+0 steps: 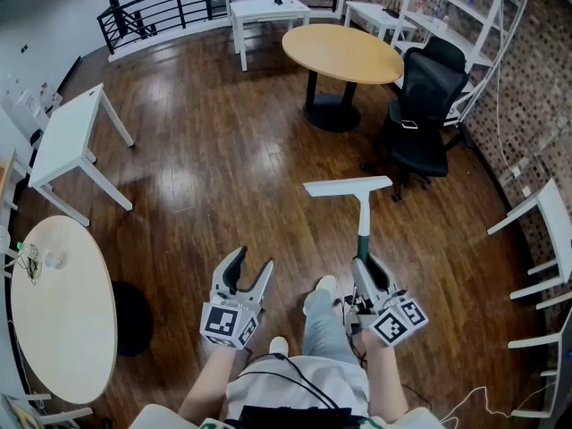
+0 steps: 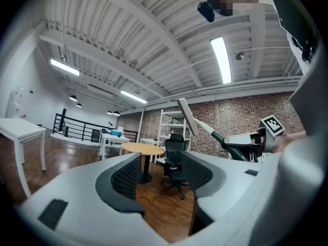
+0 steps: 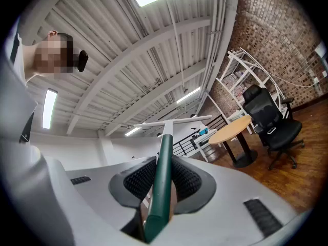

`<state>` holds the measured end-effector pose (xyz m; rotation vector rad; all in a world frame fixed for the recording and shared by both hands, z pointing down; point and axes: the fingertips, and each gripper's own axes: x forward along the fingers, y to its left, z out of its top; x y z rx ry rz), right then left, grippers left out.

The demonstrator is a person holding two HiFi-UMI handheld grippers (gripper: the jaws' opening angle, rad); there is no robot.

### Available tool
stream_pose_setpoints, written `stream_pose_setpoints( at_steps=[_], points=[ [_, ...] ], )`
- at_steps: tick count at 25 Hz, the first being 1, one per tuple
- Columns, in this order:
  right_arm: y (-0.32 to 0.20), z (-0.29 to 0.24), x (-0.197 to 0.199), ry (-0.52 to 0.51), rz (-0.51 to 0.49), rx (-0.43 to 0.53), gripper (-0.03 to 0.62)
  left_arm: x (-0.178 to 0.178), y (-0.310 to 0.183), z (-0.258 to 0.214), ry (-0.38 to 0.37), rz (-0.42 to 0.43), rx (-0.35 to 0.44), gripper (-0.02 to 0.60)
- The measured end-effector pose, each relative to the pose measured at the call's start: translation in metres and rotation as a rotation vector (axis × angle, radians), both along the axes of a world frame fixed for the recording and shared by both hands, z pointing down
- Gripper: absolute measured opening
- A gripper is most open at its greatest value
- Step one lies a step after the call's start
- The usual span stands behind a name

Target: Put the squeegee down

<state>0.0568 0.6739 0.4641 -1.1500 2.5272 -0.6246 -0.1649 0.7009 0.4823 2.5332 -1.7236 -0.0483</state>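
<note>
The squeegee has a dark green handle, a white neck and a white crossbar at its far end. My right gripper is shut on the green handle and holds the tool roughly level, blade away from me, over the wooden floor. In the right gripper view the crossbar shows ahead of the jaws. My left gripper stands open and empty to the left of it, with floor visible between its pads. The squeegee also appears at the right of the left gripper view.
A round wooden table and a black office chair stand ahead. White tables sit left and far back, a round pale table near left, white shelving and a white chair right. A black railing borders the back.
</note>
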Motion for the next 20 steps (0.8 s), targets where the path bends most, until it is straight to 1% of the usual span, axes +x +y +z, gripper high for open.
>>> stream_pose_setpoints(
  at_steps=[3,8,10,12,14,16,18,20],
  points=[
    [-0.038,0.015,0.018,-0.018,0.006,-0.013,0.115,0.020,-0.038,0.006,0.008,0.005,-0.027,0.232],
    [-0.134,0.030,0.059,-0.057,0.017,-0.025,0.115,0.058,-0.140,0.014,-0.046,0.017,-0.019,0.232],
    [-0.182,0.032,0.078,-0.074,0.023,-0.025,0.115,0.081,-0.190,0.010,-0.041,0.029,-0.034,0.232],
    [-0.232,0.032,0.101,-0.069,0.045,-0.036,0.115,0.103,-0.241,0.008,-0.033,0.034,-0.047,0.233],
    [-0.277,0.030,0.120,-0.069,0.043,-0.043,0.115,0.120,-0.287,0.004,-0.027,0.028,-0.052,0.232],
    [-0.319,0.024,0.135,-0.069,0.036,-0.035,0.115,0.135,-0.326,-0.006,-0.022,0.021,-0.048,0.233],
    [-0.359,0.015,0.147,-0.071,0.039,-0.019,0.115,0.146,-0.361,-0.012,-0.039,0.019,-0.035,0.233],
    [-0.391,0.011,0.148,-0.087,0.012,-0.006,0.115,0.156,-0.391,-0.024,-0.036,0.017,-0.036,0.232]
  ],
)
